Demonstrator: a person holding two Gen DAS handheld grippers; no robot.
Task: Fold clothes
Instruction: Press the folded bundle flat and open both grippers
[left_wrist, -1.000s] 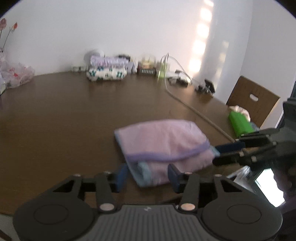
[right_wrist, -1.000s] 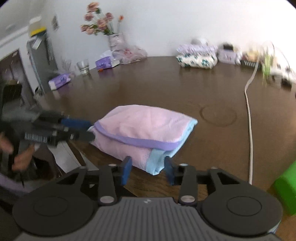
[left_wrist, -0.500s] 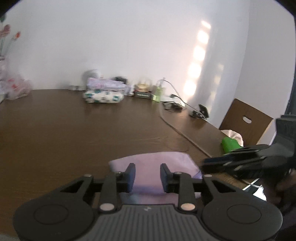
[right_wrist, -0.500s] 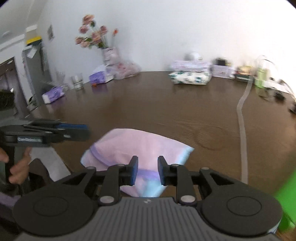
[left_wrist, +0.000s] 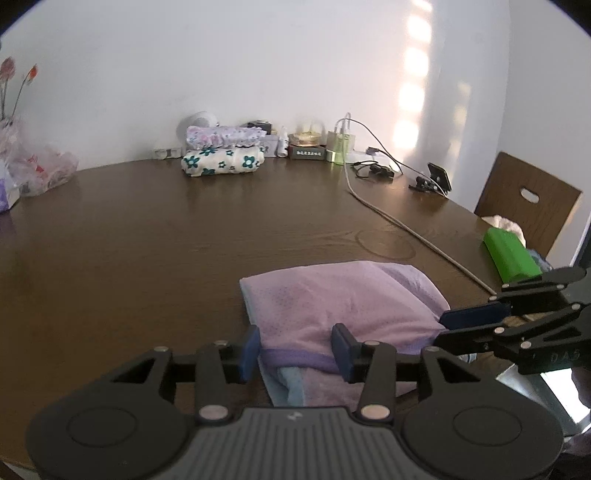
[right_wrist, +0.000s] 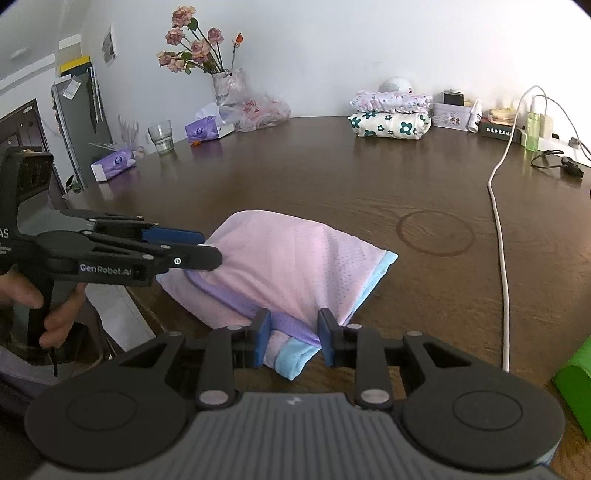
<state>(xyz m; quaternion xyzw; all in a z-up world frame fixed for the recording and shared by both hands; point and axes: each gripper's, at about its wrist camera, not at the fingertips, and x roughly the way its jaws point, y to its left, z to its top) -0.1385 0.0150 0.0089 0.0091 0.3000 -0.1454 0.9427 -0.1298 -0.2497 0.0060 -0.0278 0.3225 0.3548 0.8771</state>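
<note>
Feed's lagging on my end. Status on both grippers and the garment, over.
Left gripper opening, right gripper open, both astride the near edge. Pink garment folded on the table. White cable alongside, clear.

Dark wooden table (left_wrist: 147, 236) before me. On it lay the folded pink garment (left_wrist: 343, 299), white cable (right_wrist: 496, 206), glass (right_wrist: 161, 136), tissue packs, green box (left_wrist: 511, 254), folded floral clothes (left_wrist: 221, 160).

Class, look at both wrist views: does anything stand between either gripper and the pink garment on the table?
Nothing visible does. The pink garment lies directly between the fingers of the opening left gripper and of the right gripper.
</note>
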